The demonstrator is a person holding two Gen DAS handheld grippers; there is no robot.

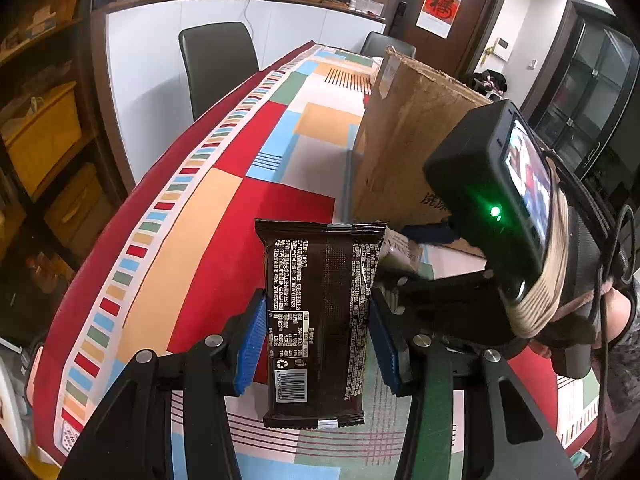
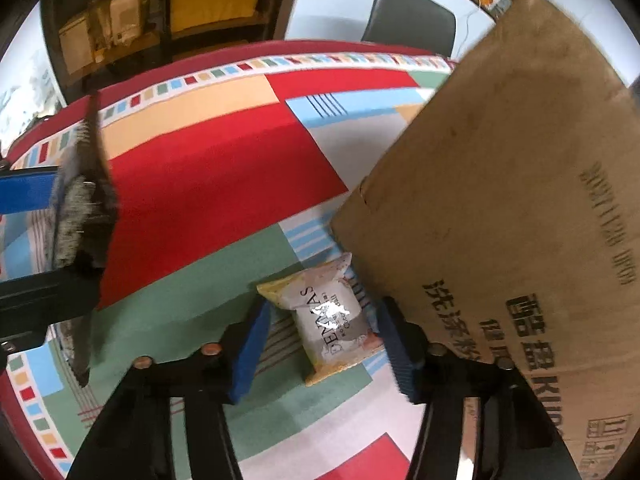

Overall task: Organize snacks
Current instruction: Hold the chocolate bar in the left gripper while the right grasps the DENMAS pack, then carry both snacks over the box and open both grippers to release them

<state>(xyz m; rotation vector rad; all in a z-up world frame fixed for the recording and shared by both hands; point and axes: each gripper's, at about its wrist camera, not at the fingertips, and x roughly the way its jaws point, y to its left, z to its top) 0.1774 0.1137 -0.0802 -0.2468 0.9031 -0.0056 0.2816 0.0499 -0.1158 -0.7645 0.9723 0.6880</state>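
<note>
- Tabletop (image 1: 208, 216) w/ a patchwork cloth (red, peach, green, blue blocks) carries everything; dark chairs stand along its far edge.
- Cardboard box (image 1: 404, 136) stands upright toward the right side of the tabletop, printed side facing the right wrist cam. Likely the place the snacks go, tho its opening isn't visible from here.
- Left gripper (image 1: 318, 340): jaws narrow, blue pads pressed on both long edges of a dark brown snack pack (image 1: 316, 320). Pack is held lengthwise, barcode end nearest the cam, lifted clear of the cloth.
- Right gripper (image 2: 320, 332): jaws straddle a small white-and-yellow snack pack (image 2: 332, 316) that lies flat on the tabletop, just beside the box's near bottom corner. Right pad looks to be at the pack's edge, left pad shows a sliver of gap, so not a firm grip yet (pic is a bit blurred).
- Step in hand, my read: left has its snack already, right is mid-pickup on the second one.
- Next move needs: finish the squeeze on the white pack, lift straight up w/o scraping the box wall, then carry both over the box rim.
</note>
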